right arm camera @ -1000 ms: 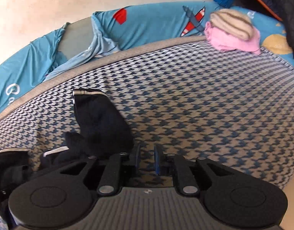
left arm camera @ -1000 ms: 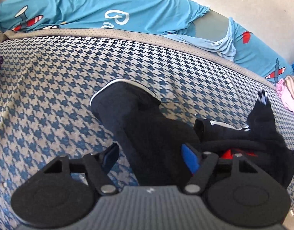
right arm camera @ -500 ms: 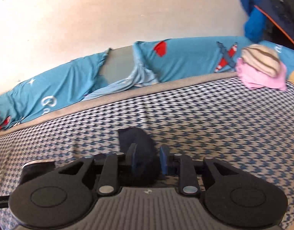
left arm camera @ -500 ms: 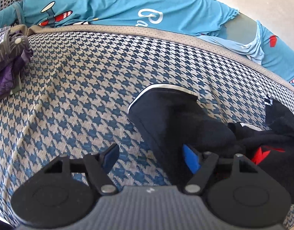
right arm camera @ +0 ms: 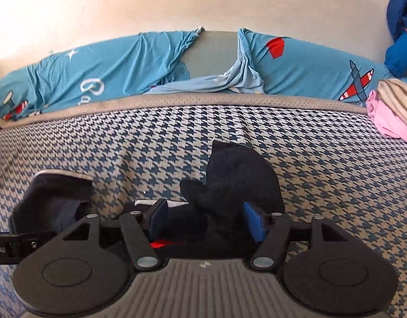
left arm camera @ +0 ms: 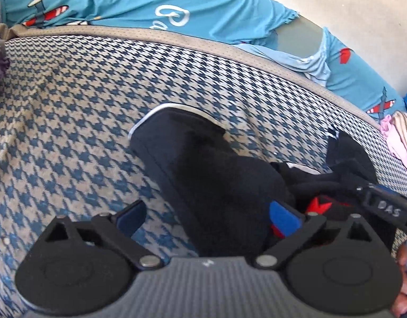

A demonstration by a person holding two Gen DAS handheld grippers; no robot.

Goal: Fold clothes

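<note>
Blue-and-beige houndstooth fabric covers the wide padded surface (right arm camera: 322, 175), which ends at a grey perforated border along its far edge. Beyond that border lies a rumpled turquoise sheet printed with red-and-white planes (right arm camera: 110, 71), and behind it rises a plain cream wall (right arm camera: 177, 2).

On the houndstooth surface rests a dark navy garment with thin white trim and a red patch (left arm camera: 214, 175), crumpled in a heap. One trimmed end of it stretches toward the far left in the left wrist view; another part stands up in a soft peak at the middle of the right wrist view.

The left gripper (left arm camera: 207, 216) has its blue-padded fingers spread wide, with the garment's near part lying between them; whether either pad touches the cloth cannot be told. The right gripper (right arm camera: 205, 221) is likewise spread apart, straddling the bunched middle of the garment, nothing pinched.

At the far right sits a folded pink cloth topped by a beige striped knit piece (right arm camera: 394, 106), well apart from the dark garment. A bright blue padded jacket (right arm camera: 401, 31) hangs at the far right corner.
</note>
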